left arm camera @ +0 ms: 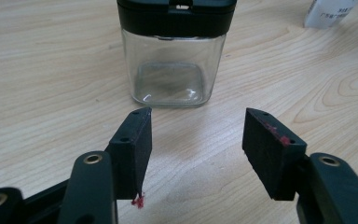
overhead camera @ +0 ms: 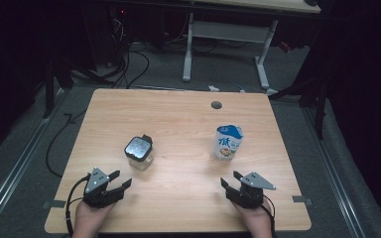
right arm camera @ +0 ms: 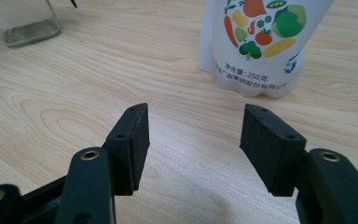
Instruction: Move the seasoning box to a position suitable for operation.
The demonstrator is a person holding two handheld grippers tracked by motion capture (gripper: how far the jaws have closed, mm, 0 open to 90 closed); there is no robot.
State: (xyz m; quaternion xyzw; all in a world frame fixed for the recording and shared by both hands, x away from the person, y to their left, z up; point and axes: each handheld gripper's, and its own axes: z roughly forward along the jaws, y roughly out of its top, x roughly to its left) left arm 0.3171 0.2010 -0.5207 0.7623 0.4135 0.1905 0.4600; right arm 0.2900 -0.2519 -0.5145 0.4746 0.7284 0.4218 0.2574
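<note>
Wood-grain counter (overhead camera: 178,119) under both my grippers, lit well enough, though the room around it is nearly black and I can make out little beyond cables and a desk frame at the far side. My left gripper (overhead camera: 120,179) rests near the counter's near-left corner, jaws apart with nothing between them; in the left gripper view (left arm camera: 196,140) both pads stand clear of the jar (left arm camera: 175,51), which sits just ahead of them. The jar is clear glass with a black lid; its top is cut off by the upper edge of that view, and from the high view (overhead camera: 140,151) I see a shiny lid face but cannot tell whether anything is inside. A red fleck clings to the left pad's lower tip and red marks streak the other pad; what they are I cannot say.

My right gripper (overhead camera: 230,179) lies near the near-right corner, also open and empty. Ahead of it stands a white pouch (right arm camera: 261,46) printed with vegetables, its upper part cropped in the right gripper view. From the high view the pouch (overhead camera: 227,142) is upright toward the right edge, well apart from the jar.
</note>
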